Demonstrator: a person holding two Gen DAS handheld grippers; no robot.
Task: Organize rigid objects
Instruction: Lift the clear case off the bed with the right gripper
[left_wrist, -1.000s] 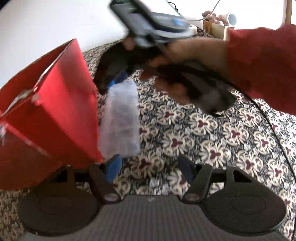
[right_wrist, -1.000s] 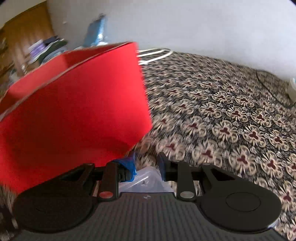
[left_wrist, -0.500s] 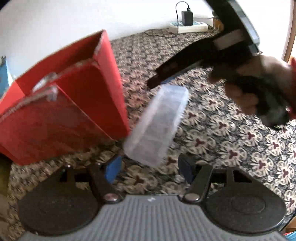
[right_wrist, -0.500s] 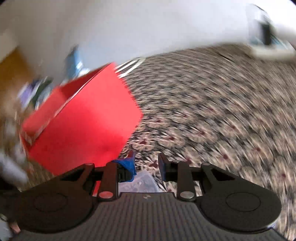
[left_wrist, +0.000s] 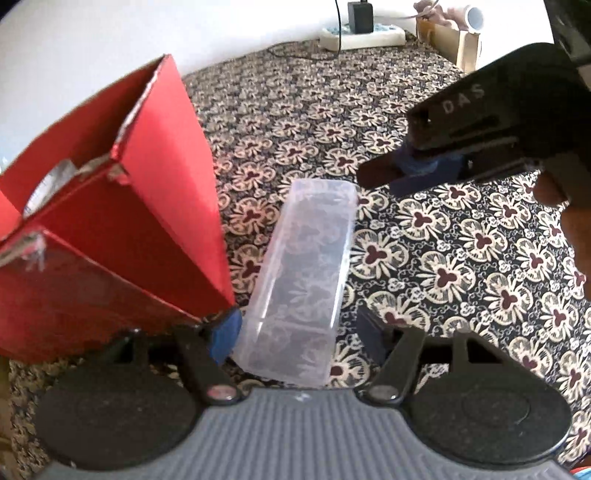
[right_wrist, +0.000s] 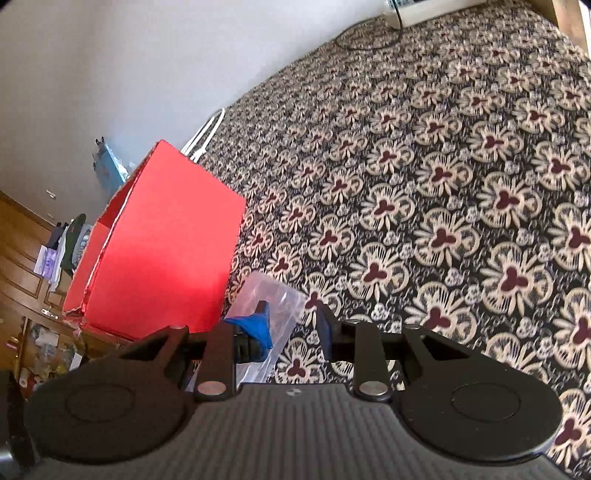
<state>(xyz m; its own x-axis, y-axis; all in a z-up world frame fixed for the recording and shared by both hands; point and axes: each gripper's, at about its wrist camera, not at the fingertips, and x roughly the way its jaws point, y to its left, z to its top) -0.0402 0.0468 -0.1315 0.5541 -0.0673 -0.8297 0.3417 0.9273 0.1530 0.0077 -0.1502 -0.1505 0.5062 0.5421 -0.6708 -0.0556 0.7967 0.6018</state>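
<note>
A clear plastic box (left_wrist: 303, 273) slants over the patterned cloth (left_wrist: 461, 258), next to an open red cardboard box (left_wrist: 129, 240). Its near end lies between the fingers of my left gripper (left_wrist: 299, 330), which is open; the left pad (left_wrist: 225, 332) is close to it and the right pad stands clear. My right gripper (left_wrist: 384, 177) comes in from the upper right and is shut on the box's far corner. In the right wrist view the clear plastic box (right_wrist: 284, 302) shows between the fingers of that gripper (right_wrist: 295, 321), with the red box (right_wrist: 166, 251) to its left.
A person's hand (left_wrist: 576, 236) holds the right gripper. A power strip (left_wrist: 362, 35) with a charger and a wooden box (left_wrist: 454, 40) lie at the cloth's far edge. A blue bag (right_wrist: 109, 166) and a wooden cupboard (right_wrist: 18, 258) stand behind the red box.
The right gripper swung from above the red box's side out to the right and rolled. The clear box went from hanging upright to slanting between the left gripper's fingers.
</note>
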